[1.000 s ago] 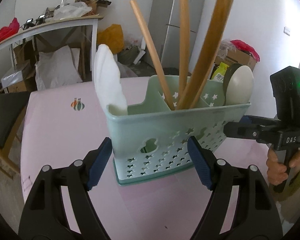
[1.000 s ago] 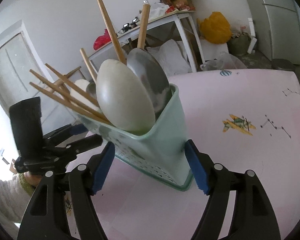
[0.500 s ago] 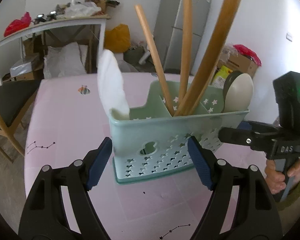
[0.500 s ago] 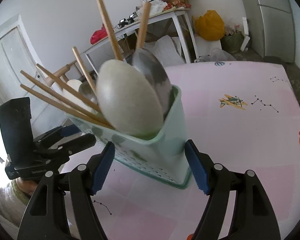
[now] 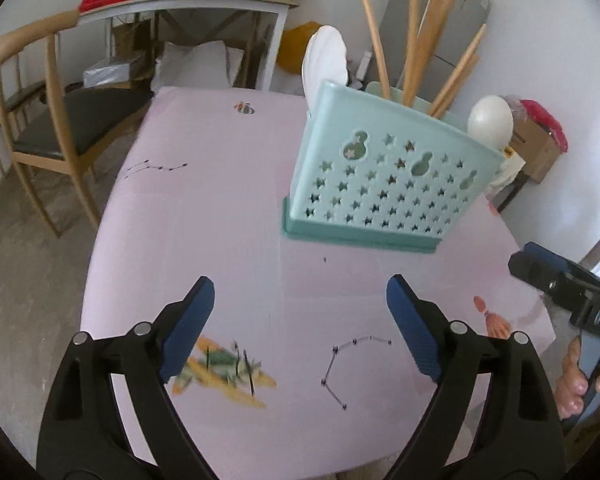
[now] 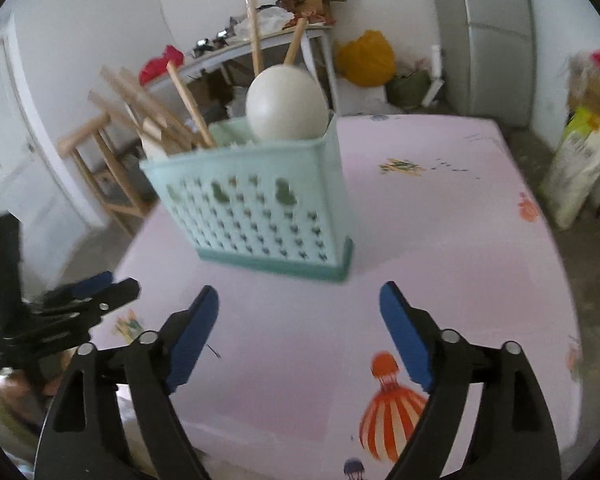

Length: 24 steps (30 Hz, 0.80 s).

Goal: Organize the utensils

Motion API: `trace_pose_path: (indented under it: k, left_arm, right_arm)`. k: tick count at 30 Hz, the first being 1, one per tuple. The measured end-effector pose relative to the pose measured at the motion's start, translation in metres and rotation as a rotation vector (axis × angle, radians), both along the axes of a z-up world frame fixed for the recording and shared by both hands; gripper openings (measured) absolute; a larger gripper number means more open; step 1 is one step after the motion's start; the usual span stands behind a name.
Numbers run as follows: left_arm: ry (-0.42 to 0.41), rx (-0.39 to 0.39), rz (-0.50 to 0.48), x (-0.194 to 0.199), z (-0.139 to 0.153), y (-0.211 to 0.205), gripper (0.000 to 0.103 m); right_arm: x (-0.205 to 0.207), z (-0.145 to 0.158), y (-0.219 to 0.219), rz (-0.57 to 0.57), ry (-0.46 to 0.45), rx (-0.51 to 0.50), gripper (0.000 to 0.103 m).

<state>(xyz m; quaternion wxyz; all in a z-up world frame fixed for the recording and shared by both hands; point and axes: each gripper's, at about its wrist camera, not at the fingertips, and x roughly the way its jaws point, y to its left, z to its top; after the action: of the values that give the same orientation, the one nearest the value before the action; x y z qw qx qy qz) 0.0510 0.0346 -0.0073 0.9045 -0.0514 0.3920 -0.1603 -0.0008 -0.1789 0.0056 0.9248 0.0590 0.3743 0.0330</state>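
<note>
The pale mint-green plastic utensil caddy with star-shaped perforations [image 5: 384, 184] stands upright on the pink patterned tabletop [image 5: 220, 208], at about 1 o'clock in the left wrist view and about 11 o'clock in the right wrist view [image 6: 256, 208]. Its darker green base rests flat on the cloth. Several long wooden handles [image 5: 414, 40] rise from its middle section, leaning at differing angles. A white ribbed spoon [image 5: 324, 60] stands at the caddy's 10 o'clock end in the left view. A cream oval spoon bowl [image 6: 286, 106] stands at the other end, toward 12 o'clock in the right view.

The left claw [image 5: 300, 320], black-armed with blue pads, sits at 6 o'clock of the caddy, apart from it. Its jaws are spreading and there is only bare cloth between them. The right claw [image 6: 300, 324] likewise stands short of the caddy, jaws widening, nothing between them. Each claw appears at the edge of the other's view, gripped by a person's hand [image 5: 580, 384].

A wooden chair with a dark seat [image 5: 56, 132] stands at 9 o'clock beyond the tabletop. A cluttered white side table [image 5: 188, 4] is at 11 o'clock against the wall.
</note>
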Motion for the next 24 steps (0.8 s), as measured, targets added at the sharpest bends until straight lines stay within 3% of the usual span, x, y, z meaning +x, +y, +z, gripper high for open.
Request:
trace_pose_path:
  k: [3, 6, 13, 24]
  left_arm:
    - [-0.035, 0.021, 0.025, -0.009, 0.007, -0.006, 0.091]
    - [-0.085, 0.093, 0.071, -0.013, 0.019, -0.015, 0.091]
    - [-0.204, 0.247, 0.179, -0.02, 0.044, -0.024, 0.093]
    - [-0.141, 0.275, 0.245, -0.017, 0.045, -0.023, 0.094]
  right_arm:
    - [-0.006, 0.002, 0.014, -0.017, -0.003, -0.091, 0.088]
    - [-0.009, 0.008, 0.014, -0.07, -0.038, -0.146, 0.093]
    - [-0.01, 0.015, 0.009, -0.196, -0.053, -0.186, 0.097]
    - [-0.009, 0.013, 0.012, -0.237, -0.034, -0.194, 0.097]
